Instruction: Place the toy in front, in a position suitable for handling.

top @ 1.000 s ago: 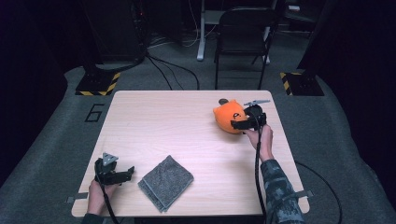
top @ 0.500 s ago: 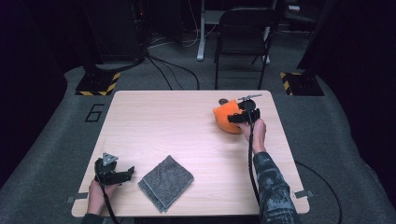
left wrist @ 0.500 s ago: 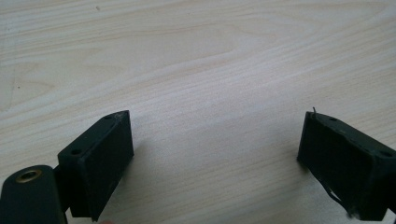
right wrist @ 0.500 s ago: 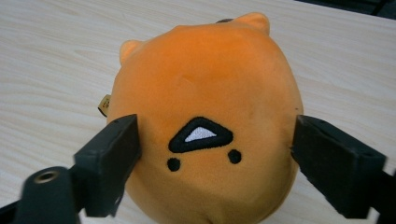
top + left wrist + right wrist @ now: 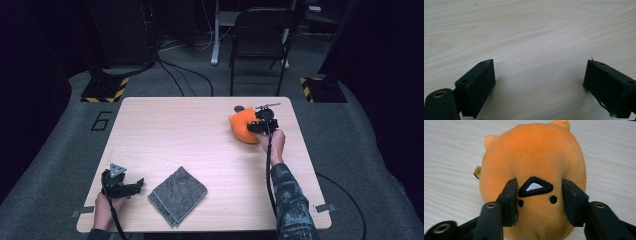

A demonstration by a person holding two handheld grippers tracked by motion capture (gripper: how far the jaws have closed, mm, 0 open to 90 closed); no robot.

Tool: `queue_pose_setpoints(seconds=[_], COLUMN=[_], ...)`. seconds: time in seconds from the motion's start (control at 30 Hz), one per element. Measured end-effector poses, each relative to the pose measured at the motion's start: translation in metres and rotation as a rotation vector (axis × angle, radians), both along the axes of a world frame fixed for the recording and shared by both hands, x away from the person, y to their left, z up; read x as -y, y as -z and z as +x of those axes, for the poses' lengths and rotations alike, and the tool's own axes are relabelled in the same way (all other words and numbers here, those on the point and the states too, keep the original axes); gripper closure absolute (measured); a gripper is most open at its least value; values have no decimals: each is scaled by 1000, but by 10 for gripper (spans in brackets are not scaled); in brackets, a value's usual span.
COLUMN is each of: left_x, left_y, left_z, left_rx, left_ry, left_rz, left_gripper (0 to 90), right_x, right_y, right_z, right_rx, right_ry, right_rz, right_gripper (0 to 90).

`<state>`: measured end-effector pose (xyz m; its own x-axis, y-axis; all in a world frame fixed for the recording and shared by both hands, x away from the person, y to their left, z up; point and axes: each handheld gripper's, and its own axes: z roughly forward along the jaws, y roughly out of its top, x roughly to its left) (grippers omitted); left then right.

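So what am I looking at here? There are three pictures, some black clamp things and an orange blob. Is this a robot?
No robot arm here: a person sits at a wooden table holding a two-jaw clamp tool in each hand. The wide picture comes from a camera above, looking down. The other two come from small cameras riding on each tool, looking out along its black jaws.

On the table lie an orange plush toy and a grey cloth.

The right gripper has just been closing its jaws on the toy's face, with the pads pressing into the plush on either side of the embroidered mouth. The left gripper rests near the table's front edge, jaws wide apart over bare wood, holding nothing.
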<state>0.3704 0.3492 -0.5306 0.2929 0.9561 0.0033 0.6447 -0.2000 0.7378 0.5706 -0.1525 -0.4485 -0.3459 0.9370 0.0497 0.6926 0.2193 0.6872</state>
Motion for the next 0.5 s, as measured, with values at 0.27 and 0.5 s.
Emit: queue_pose_setpoints(seconds=[0.27, 0.5], left_x=[0, 0], left_y=[0, 0], left_z=[0, 0], left_rx=[0, 0], left_ry=[0, 0], left_rz=[-1, 0], left_gripper=[100, 100], right_x=[2, 9], right_y=[-2, -4], right_z=[-2, -2], right_rx=[31, 46], right_ry=[-27, -48], right_rz=[23, 58], right_gripper=[615, 626])
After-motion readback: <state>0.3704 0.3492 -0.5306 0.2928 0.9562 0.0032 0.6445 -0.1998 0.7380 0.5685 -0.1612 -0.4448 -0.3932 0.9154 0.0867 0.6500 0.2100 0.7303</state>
